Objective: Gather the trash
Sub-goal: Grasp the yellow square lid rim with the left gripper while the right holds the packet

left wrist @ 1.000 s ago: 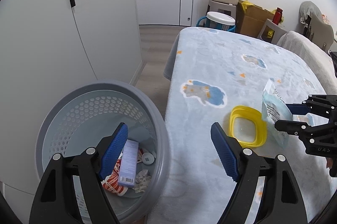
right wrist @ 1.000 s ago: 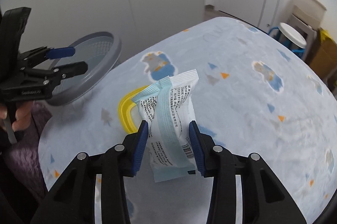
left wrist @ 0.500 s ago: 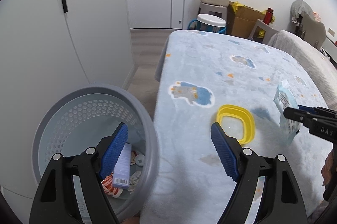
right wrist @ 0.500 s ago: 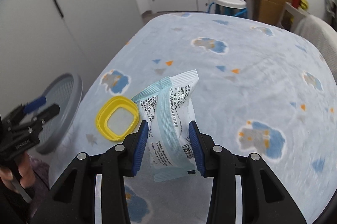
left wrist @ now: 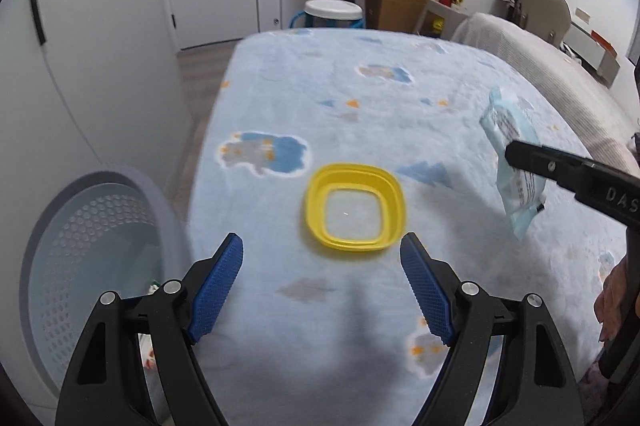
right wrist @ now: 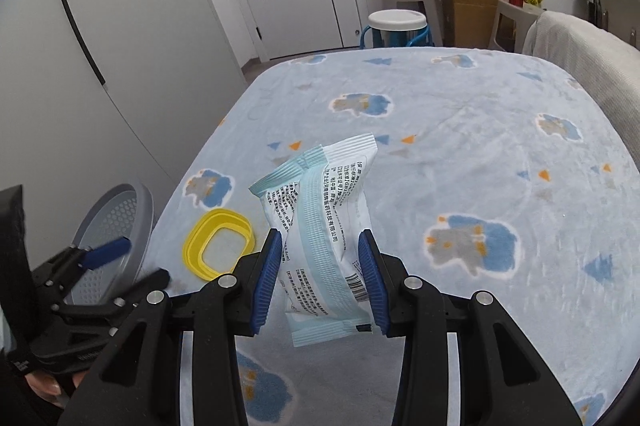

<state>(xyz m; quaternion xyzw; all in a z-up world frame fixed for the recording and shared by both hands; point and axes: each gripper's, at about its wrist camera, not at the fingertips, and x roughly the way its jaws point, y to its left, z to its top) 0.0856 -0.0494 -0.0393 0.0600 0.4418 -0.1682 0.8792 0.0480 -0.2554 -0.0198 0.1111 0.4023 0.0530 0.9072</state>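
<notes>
A pale blue and white packet (right wrist: 324,238) hangs above the bed with my right gripper (right wrist: 322,274) shut on its lower half. In the left wrist view the same packet (left wrist: 514,162) shows at the right, behind one black finger (left wrist: 560,168) of that gripper. A yellow-rimmed lid (left wrist: 354,206) lies flat on the blue blanket (left wrist: 360,86). My left gripper (left wrist: 322,282) stands open just short of the lid, nothing between its pads. A grey perforated basket (left wrist: 92,258) stands on the floor left of the bed.
Some trash lies in the basket's bottom, mostly hidden by my left finger. White cupboard doors (left wrist: 100,66) run along the left. Beyond the bed are a white-lidded tub (left wrist: 334,12), a cardboard box (left wrist: 400,2) and grey stools. A person's hand (left wrist: 612,302) shows at the right edge.
My left gripper has swung right, from above the basket to over the bed in front of the yellow lid. My right gripper has rolled upright, with the packet still in its grip.
</notes>
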